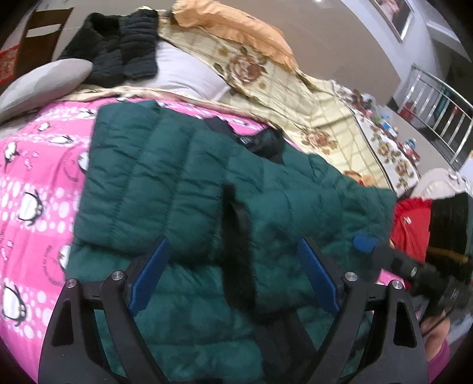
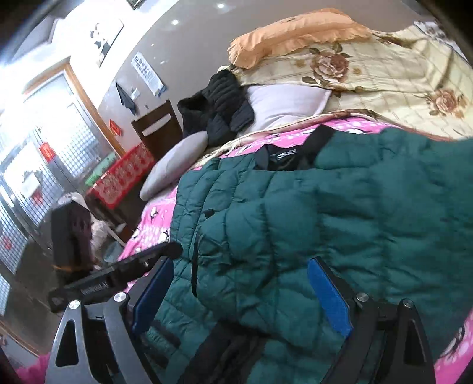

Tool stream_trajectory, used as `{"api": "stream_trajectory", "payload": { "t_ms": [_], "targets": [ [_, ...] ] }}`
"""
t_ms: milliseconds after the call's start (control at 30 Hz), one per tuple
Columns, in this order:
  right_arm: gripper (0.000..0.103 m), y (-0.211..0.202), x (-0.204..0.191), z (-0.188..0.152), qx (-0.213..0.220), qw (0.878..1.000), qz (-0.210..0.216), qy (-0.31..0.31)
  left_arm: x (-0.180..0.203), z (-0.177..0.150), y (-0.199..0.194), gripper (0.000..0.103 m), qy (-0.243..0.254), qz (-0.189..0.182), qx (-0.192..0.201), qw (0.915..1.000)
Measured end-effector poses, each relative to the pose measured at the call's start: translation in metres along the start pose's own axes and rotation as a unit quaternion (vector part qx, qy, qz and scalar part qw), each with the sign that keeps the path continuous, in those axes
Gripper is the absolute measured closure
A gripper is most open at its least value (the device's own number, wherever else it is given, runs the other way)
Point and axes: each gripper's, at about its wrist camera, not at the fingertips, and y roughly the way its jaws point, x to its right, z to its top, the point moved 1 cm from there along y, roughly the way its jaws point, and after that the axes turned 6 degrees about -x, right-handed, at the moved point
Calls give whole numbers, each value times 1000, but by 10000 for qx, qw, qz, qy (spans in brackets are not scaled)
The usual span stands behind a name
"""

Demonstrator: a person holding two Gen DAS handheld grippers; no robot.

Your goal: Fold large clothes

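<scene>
A dark green puffer jacket (image 1: 207, 189) lies spread on a pink penguin quilt (image 1: 32, 177), black collar lining (image 1: 260, 141) at the far end and one side folded over the body. My left gripper (image 1: 233, 274) hovers open over its near part, with fabric below the blue pads and nothing pinched. At the jacket's right edge shows one blue fingertip (image 1: 365, 243) of the other gripper. In the right wrist view my right gripper (image 2: 241, 295) stands wide open over the green jacket (image 2: 325, 212), pads clear of the cloth.
A black puffer jacket (image 1: 118, 44) and a grey pillow (image 1: 44, 85) lie at the head of the bed. A floral quilt (image 1: 295, 97) and an orange pillow (image 1: 230, 26) fill the far side. A red garment (image 1: 411, 224) sits at the right. A red-covered table (image 2: 124, 177) stands beside the bed.
</scene>
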Motion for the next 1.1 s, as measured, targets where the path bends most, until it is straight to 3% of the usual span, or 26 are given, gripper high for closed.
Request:
{"api": "stream_trajectory", "payload": {
  "t_ms": [333,467,533,567,600,633,700,800,933,1100],
  "targets": [
    [13,-63,8,-8,318,9994,-77,-112,6,-19,49,15,-439,-356,-638,9964],
    [13,-81,12,-16,323,9990,-270,-174,15,-21,60,15,-384,-600,-798,9943],
    [13,-89,18,-22,365,9989,-292,-107,21,-21,60,28,-261,-720,-826,9936],
    [13,-92,21,-23,383,9988,-296,-63,23,-21,59,53,-204,-769,-867,9930],
    [13,-94,24,-25,391,9988,-300,-16,27,-21,59,67,-89,-830,-969,9918],
    [13,-95,26,-25,392,9988,-308,32,30,-20,58,69,-31,-885,-1001,9910],
    [13,-97,33,-28,384,9986,-330,160,42,-20,50,81,278,-850,-906,9919],
    [13,-101,43,-32,438,9980,-319,318,53,-18,38,84,546,-765,-716,9930],
    [13,-108,48,-33,552,9970,-325,431,54,-1,16,85,500,-742,-391,9952],
    [13,-118,45,-27,710,9958,-471,347,35,50,-27,86,274,-435,345,9981]
  ]
}}
